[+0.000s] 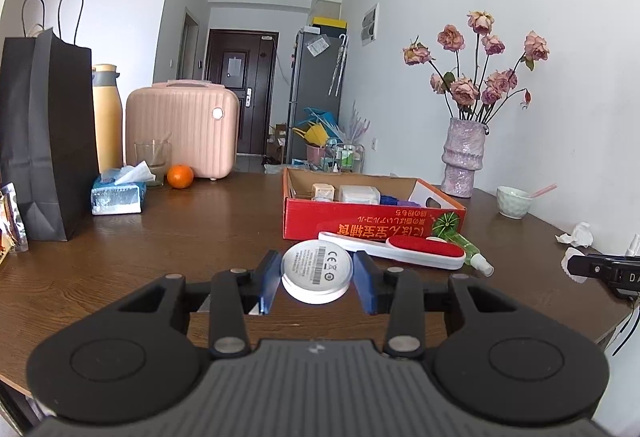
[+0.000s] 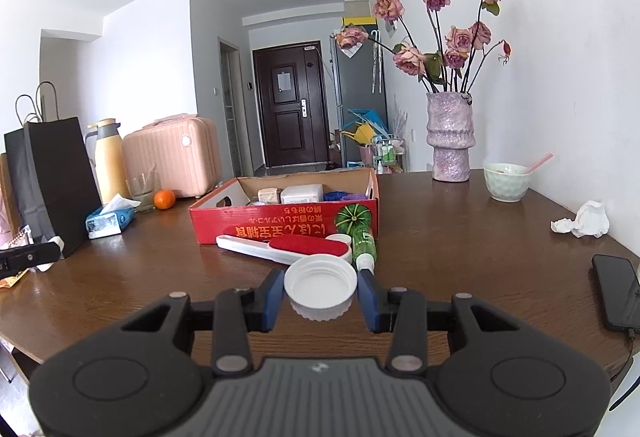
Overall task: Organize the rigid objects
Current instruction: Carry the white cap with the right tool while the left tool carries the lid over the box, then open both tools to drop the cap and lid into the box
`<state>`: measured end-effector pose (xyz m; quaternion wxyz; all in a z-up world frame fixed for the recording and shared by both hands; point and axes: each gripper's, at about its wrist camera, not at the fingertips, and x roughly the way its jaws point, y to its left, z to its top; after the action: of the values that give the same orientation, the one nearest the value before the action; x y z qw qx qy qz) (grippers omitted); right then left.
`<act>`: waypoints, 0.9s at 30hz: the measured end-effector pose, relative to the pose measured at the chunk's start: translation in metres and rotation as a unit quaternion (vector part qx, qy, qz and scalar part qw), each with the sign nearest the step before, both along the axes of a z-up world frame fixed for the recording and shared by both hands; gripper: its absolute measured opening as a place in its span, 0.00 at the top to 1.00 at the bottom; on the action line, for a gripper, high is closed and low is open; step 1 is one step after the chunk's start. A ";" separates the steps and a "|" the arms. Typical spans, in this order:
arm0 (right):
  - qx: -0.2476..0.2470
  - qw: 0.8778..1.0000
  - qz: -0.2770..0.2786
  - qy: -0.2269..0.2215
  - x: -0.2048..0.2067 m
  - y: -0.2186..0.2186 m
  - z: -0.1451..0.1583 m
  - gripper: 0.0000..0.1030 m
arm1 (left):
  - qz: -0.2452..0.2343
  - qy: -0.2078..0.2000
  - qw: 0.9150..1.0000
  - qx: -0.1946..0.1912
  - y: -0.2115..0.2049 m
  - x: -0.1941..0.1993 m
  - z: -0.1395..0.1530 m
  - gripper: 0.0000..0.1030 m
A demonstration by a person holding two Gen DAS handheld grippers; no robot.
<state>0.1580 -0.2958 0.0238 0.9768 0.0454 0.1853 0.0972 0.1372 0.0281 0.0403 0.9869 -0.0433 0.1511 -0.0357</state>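
My left gripper [image 1: 317,279] is shut on a round white disc [image 1: 317,271] with a grey label face, held above the brown table [image 1: 160,257]. My right gripper [image 2: 321,291] is shut on a white ribbed jar lid [image 2: 320,287], open side up. Ahead lies a red cardboard box [image 1: 372,223] holding small white boxes and a blue item; it also shows in the right wrist view [image 2: 280,221]. In front of it lie a white and red lint brush [image 1: 404,251] [image 2: 288,249] and a green spray bottle [image 1: 472,253] [image 2: 364,245].
A black paper bag [image 1: 44,133], yellow flask [image 1: 107,117], pink case [image 1: 182,129], glass, tissue pack [image 1: 116,193] and orange [image 1: 180,176] stand at the left. A vase of dried roses [image 2: 450,137], a bowl [image 2: 506,181], crumpled tissue [image 2: 584,221] and a phone [image 2: 618,291] are at the right.
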 end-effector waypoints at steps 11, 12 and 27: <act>0.003 1.000 0.001 -0.006 0.056 0.003 0.004 0.62 | -0.030 -0.023 0.999 -0.012 0.002 0.070 0.022 0.61; 0.003 1.000 0.006 -0.013 0.064 0.004 0.009 0.62 | -0.036 -0.031 0.999 -0.011 0.001 0.080 0.027 0.61; -0.009 0.998 0.061 -0.024 0.262 0.038 0.049 0.62 | -0.072 0.043 0.996 -0.022 -0.002 0.308 0.049 0.61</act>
<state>0.4199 -0.2582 0.0723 0.9735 0.0232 0.1655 0.1560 0.4449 0.0262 0.0896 0.9732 -0.0557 0.1954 -0.1082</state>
